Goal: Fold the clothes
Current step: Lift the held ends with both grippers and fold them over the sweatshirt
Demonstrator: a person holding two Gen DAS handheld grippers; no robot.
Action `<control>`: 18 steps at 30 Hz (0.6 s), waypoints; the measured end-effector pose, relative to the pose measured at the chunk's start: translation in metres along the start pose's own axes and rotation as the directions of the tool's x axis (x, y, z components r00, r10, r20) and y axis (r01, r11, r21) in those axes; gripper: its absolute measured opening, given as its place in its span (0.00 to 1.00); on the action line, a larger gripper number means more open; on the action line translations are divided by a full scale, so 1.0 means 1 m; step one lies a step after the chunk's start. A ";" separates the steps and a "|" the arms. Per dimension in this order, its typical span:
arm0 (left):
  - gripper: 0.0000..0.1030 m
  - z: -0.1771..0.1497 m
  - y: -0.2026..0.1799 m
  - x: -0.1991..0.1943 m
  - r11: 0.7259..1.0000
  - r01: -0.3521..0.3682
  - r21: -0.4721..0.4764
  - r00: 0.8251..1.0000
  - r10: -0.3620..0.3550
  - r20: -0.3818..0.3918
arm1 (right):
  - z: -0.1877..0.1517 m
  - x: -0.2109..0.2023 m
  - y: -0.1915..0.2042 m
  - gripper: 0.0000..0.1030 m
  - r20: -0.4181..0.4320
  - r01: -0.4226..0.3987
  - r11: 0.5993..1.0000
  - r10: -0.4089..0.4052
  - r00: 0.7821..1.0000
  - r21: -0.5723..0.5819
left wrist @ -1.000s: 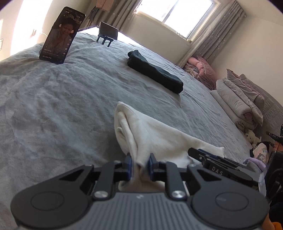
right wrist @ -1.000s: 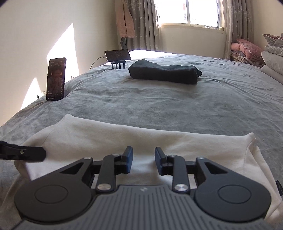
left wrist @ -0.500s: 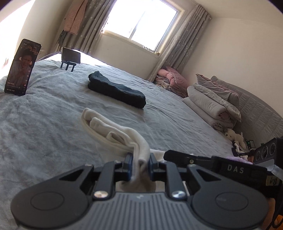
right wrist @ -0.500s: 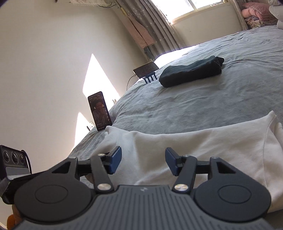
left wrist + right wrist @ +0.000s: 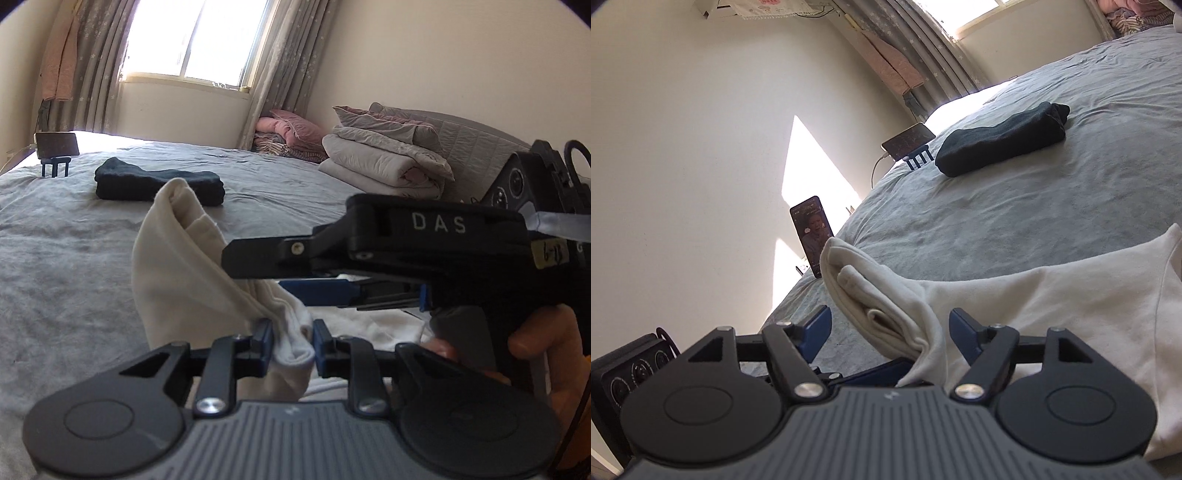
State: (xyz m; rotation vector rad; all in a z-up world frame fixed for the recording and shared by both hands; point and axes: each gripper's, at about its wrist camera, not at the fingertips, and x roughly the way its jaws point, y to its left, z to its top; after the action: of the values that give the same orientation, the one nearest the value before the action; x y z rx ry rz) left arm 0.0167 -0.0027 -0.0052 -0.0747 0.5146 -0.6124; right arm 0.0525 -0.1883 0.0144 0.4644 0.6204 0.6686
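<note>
On the left, the left tool point(image 5: 291, 345) is clamped on a bunched edge of the cream garment point(image 5: 177, 258), its blue pads point(image 5: 263, 343) pressing the fabric from both sides. The jaws have just been easing slightly apart, yet cloth is held between them and it does not appear to slip. From that pinch the garment rises in a folded ridge and then drops onto the grey bed point(image 5: 66, 266), where the rest of it lies spread.

Further right, the right tool point(image 5: 890, 328) stands wide, its jaws having just been opening, with the lifted ridge of the garment point(image 5: 882, 295) passing between the fingers but touched by neither pad. In the left wrist view the right tool point(image 5: 258, 254) crosses just above the pinch, held in a person's hand point(image 5: 535, 343).

The step in hand is judged to be a handover or a re-grip along the fold. It would be done well if the right jaws were closed on all layers of the ridge, close to the left pinch, before the left grip is let go. The layers should be kept aligned and lightly taut, so that the fold can be laid flat without creasing.

A dark folded garment point(image 5: 1001, 140) lies well apart, further up the bed.
</note>
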 end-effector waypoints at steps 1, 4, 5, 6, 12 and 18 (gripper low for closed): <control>0.22 -0.001 -0.003 0.002 1.000 -0.004 0.021 1.000 0.004 -0.005 | -0.001 0.003 0.001 0.72 -0.005 0.017 1.000 -0.017 1.000 -0.018; 0.25 -0.004 -0.006 0.004 0.998 -0.004 0.060 1.000 0.005 -0.013 | -0.002 0.011 0.004 0.72 -0.021 0.063 0.995 -0.065 0.998 -0.072; 0.25 -0.004 -0.007 0.003 0.998 -0.002 0.065 1.000 0.003 -0.014 | -0.003 0.014 0.004 0.72 -0.030 0.066 0.994 -0.069 0.997 -0.085; 0.25 -0.004 -0.006 0.003 0.998 -0.001 0.068 1.000 0.002 -0.014 | -0.003 0.018 0.003 0.72 -0.041 0.066 0.993 -0.071 0.997 -0.097; 0.26 -0.006 -0.004 0.001 0.997 0.001 0.079 1.000 0.000 -0.019 | -0.008 0.033 0.004 0.47 -0.092 0.089 0.978 -0.108 0.990 -0.187; 0.37 -0.004 0.001 -0.016 0.998 0.048 0.051 0.999 -0.049 0.015 | -0.003 0.025 -0.002 0.25 -0.077 0.082 0.985 -0.094 0.993 -0.153</control>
State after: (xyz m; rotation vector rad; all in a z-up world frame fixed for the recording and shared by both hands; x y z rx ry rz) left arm 0.0048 0.0075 -0.0019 -0.0442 0.4828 -0.6715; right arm 0.0666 -0.1720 0.0022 0.2687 0.6612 0.6476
